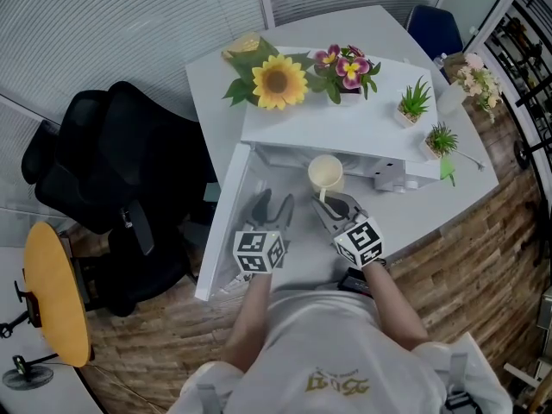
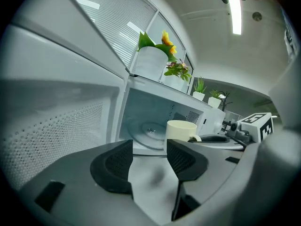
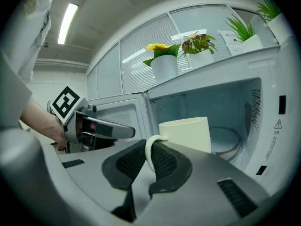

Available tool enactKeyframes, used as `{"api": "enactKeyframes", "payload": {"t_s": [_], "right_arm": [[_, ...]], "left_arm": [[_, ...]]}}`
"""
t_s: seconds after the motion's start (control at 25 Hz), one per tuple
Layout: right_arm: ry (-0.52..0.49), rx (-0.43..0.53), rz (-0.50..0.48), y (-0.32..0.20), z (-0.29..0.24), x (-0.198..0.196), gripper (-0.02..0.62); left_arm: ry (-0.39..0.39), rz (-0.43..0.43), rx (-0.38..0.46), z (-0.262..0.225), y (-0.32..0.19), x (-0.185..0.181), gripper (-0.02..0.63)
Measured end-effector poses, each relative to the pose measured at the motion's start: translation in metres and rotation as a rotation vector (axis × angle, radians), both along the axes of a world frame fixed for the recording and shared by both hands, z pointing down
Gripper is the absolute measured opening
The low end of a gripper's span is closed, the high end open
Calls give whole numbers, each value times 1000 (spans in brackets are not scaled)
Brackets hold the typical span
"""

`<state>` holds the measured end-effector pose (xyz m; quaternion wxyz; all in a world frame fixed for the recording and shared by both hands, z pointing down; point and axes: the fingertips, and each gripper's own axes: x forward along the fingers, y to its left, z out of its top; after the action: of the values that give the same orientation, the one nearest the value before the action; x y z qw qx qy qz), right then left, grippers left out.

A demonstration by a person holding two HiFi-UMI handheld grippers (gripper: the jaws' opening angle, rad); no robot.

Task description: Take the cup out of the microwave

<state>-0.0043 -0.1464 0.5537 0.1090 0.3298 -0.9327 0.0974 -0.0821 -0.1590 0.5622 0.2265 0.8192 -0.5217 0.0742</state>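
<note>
Two hand-held grippers are hovering in front of the open microwave [image 1: 345,128], which is sitting on a white table [image 1: 203,93]. The right gripper [image 3: 148,155] is clamping the thin handle [image 3: 149,145] of the cream cup [image 3: 186,133]. The handle is running up between its two black pads, and both pads are pressing against it. The cup is standing upright at the microwave's open front, just ahead of the glass turntable [image 3: 233,142]. Whether its base is touching the cavity floor cannot be told.

The left gripper [image 2: 149,161] is holding its jaws wide apart with nothing between them. It is pointing toward the microwave's opening, between the swung-out door [image 2: 56,121] and the right gripper. The door is hanging open at the microwave's left side in the head view.

On top of the microwave a sunflower [image 1: 279,82] and a pot of purple flowers [image 1: 349,65] are standing side by side. Two small green plants [image 1: 415,100] are sitting toward the microwave's right end. A black office chair [image 1: 103,179] is standing well apart from the microwave, beyond the open door.
</note>
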Motion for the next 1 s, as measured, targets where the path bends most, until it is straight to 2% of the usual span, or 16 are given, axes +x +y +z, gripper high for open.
{"api": "enactKeyframes", "payload": {"t_s": [1.0], "right_arm": [[-7, -143, -215, 35, 50, -5, 45]], "left_arm": [[-18, -20, -65, 27, 11, 5, 226]]}}
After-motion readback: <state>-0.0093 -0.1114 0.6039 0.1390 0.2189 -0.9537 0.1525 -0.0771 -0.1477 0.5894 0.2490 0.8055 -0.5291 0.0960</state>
